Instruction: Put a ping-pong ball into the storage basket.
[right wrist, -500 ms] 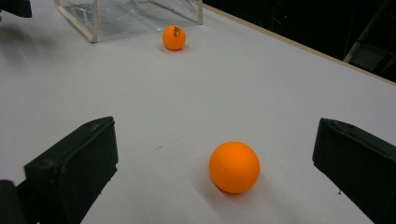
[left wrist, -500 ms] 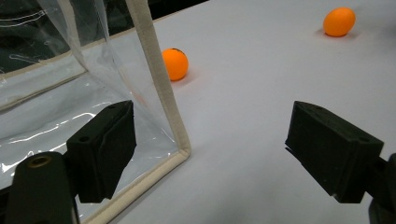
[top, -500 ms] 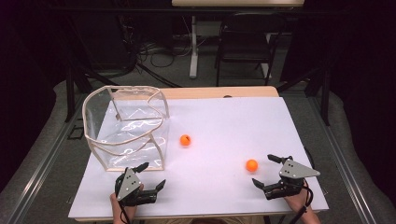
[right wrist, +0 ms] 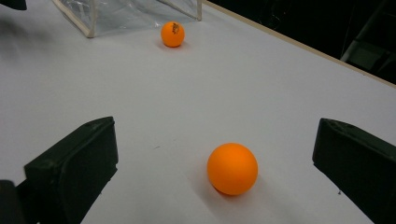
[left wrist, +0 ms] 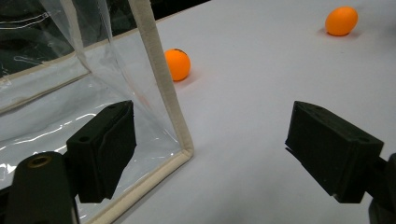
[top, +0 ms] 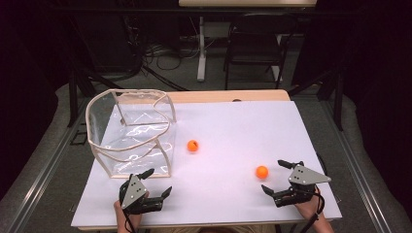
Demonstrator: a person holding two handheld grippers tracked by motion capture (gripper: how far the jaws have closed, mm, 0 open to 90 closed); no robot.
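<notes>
The right hand-held gripper lies low over the near right part of the white bench, its jaws spread wide with nothing between the pads. Just ahead of its jaws an orange ball rests on the bench; in the right gripper view the same ball sits in the open gap, nearer the right-hand jaw and touching neither. Farther along that view a second orange ball, with a small dark mark on it, lies near the corner of a clear bag.

The left hand-held gripper is at the near left of the bench, also wide open and holding nothing. In the left gripper view its left-hand jaw stands in front of the clear bag's transparent wall, and the bag's cream-edged corner falls between the two jaws; whether the jaw touches the plastic I cannot tell. From above, the clear bag stands upright with its mouth open upward, and the second orange ball lies just to its right, well apart from the first.
</notes>
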